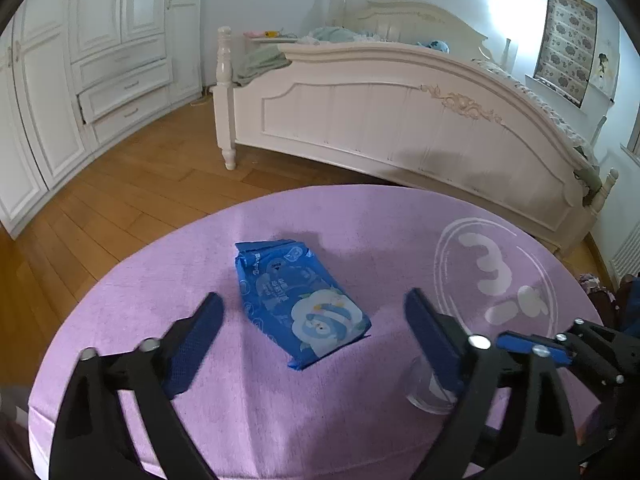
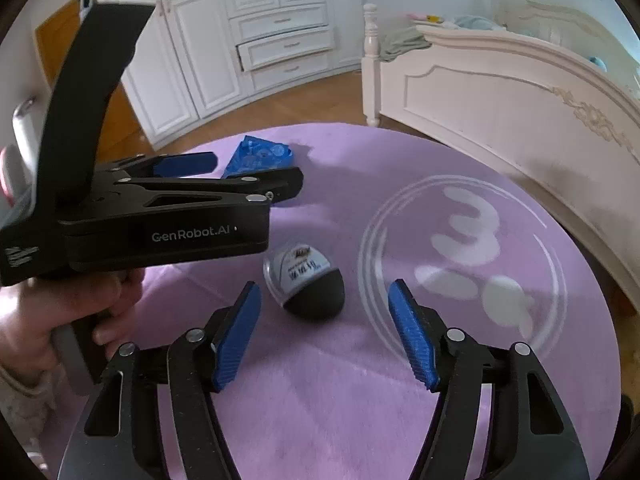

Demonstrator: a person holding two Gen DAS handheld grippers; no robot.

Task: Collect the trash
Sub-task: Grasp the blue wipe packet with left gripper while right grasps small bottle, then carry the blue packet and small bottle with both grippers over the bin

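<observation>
Purple table carries both items. Blue pack lies flat at centre, ahead of the left gripper, jaws apart, nothing between them. Capped cup lies on its side just ahead of the right gripper, jaws apart, not touching it. Step judged: approach for pickup. Next: lower each gripper to straddle its item, then close.

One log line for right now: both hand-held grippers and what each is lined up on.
left hand-held gripper: open, over blue packet | right hand-held gripper: open, before plastic container | nothing held
</observation>
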